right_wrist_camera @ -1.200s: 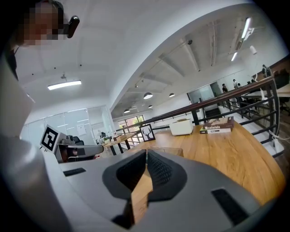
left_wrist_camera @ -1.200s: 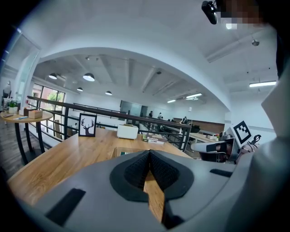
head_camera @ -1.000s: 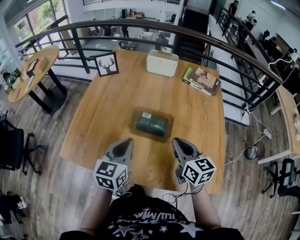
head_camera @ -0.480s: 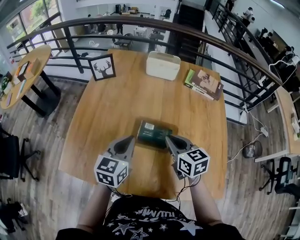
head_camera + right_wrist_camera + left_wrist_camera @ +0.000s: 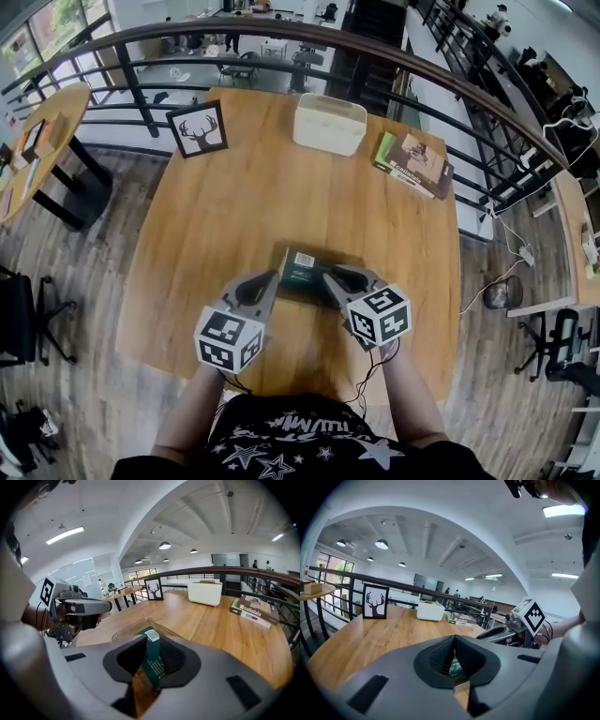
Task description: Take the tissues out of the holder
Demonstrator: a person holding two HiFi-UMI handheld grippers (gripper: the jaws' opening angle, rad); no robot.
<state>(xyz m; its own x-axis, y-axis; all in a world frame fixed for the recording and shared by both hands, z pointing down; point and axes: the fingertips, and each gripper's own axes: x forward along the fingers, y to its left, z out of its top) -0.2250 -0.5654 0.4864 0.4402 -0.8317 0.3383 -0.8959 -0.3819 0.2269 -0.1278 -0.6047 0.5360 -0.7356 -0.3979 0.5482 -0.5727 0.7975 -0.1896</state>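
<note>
My right tool [image 5: 329,276] pinches the green tissue pack [image 5: 302,266] at the clear holder [image 5: 124,632], jaws beginning to open; my left tool [image 5: 273,279] is closed, empty, alongside.

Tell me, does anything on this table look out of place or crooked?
Yes: the green tissue pack is tipped up on edge at its clear holder rather than lying flat. It stands between the jaws of the right gripper, which are opening. Nothing looks spilled or broken.
</note>
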